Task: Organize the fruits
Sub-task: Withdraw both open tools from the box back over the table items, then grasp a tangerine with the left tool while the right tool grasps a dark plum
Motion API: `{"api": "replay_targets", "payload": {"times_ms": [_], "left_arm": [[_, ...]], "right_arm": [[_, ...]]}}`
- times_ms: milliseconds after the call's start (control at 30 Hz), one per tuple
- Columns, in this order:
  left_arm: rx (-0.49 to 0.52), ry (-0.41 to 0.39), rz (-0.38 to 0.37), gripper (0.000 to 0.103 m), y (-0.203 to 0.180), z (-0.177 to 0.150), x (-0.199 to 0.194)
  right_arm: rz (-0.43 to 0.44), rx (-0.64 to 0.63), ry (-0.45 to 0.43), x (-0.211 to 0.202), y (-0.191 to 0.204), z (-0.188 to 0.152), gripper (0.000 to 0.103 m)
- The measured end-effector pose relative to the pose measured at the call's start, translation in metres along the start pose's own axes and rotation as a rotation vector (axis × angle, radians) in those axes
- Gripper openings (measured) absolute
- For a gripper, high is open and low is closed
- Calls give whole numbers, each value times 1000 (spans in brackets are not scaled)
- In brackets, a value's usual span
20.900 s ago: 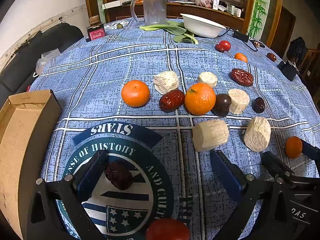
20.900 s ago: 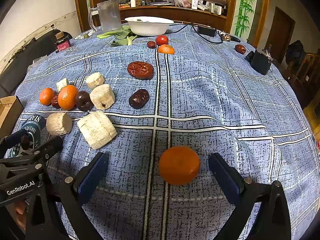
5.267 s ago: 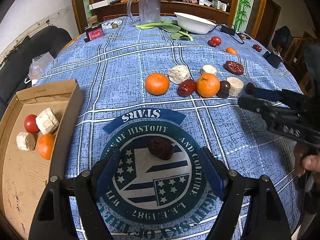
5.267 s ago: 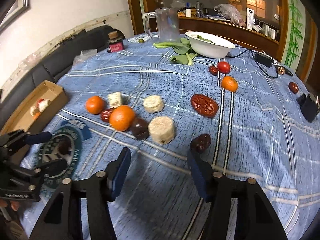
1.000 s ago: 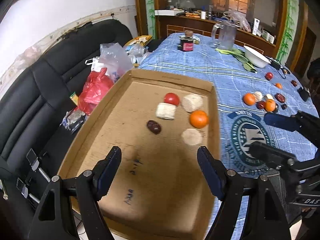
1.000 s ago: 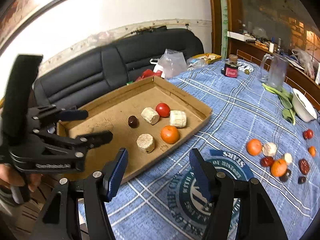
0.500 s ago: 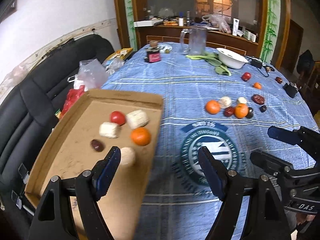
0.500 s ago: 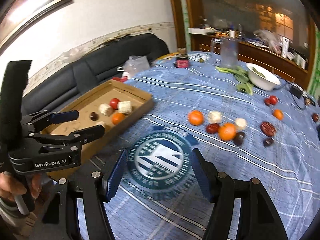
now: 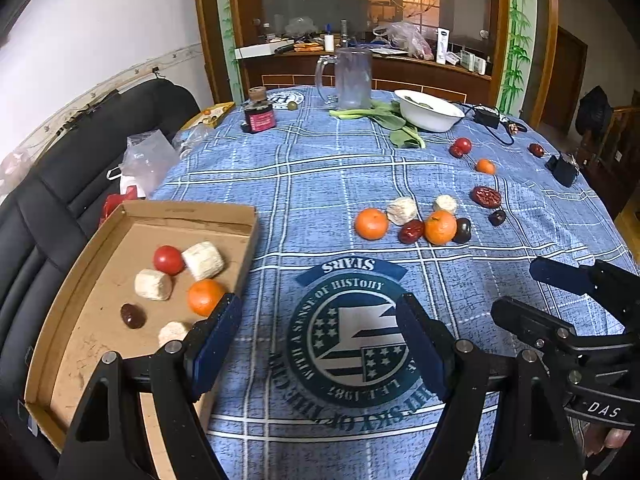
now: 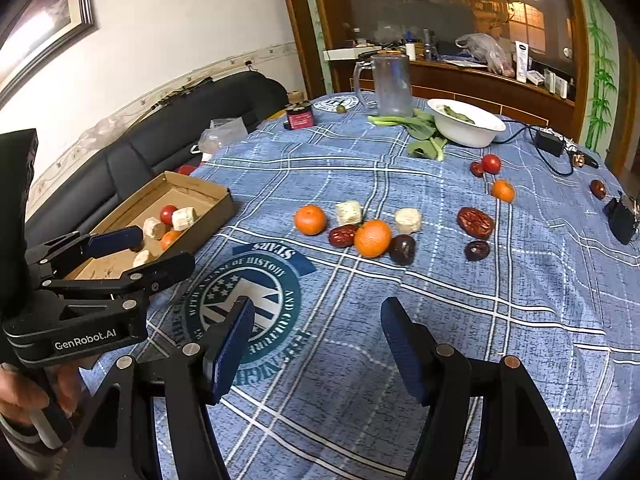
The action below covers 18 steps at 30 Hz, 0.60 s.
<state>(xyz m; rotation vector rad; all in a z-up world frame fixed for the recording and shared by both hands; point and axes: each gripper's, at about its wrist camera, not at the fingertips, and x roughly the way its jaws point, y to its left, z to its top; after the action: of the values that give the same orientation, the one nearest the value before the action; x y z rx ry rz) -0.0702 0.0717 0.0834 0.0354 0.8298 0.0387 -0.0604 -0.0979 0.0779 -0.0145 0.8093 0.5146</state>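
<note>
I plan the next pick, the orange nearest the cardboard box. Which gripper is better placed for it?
Probably the left gripper: it is open and empty, and the orange lies nearly straight ahead, with the cardboard box beside it. The right gripper, also open, faces the further fruits.

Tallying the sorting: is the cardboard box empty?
No. The cardboard box holds a tomato, an orange, a date and pale chunks.

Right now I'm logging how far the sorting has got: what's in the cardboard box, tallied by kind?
Tomato: 1
Orange: 1
Dark date: 1
Pale chunks: 3
Total: 6 in the box
</note>
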Motion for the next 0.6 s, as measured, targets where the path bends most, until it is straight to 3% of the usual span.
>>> {"api": "replay_targets", "payload": {"times_ms": [600], "left_arm": [[-18, 78, -58, 79, -7, 7, 33]], "right_arm": [[-59, 19, 4, 15, -39, -1, 72]]}}
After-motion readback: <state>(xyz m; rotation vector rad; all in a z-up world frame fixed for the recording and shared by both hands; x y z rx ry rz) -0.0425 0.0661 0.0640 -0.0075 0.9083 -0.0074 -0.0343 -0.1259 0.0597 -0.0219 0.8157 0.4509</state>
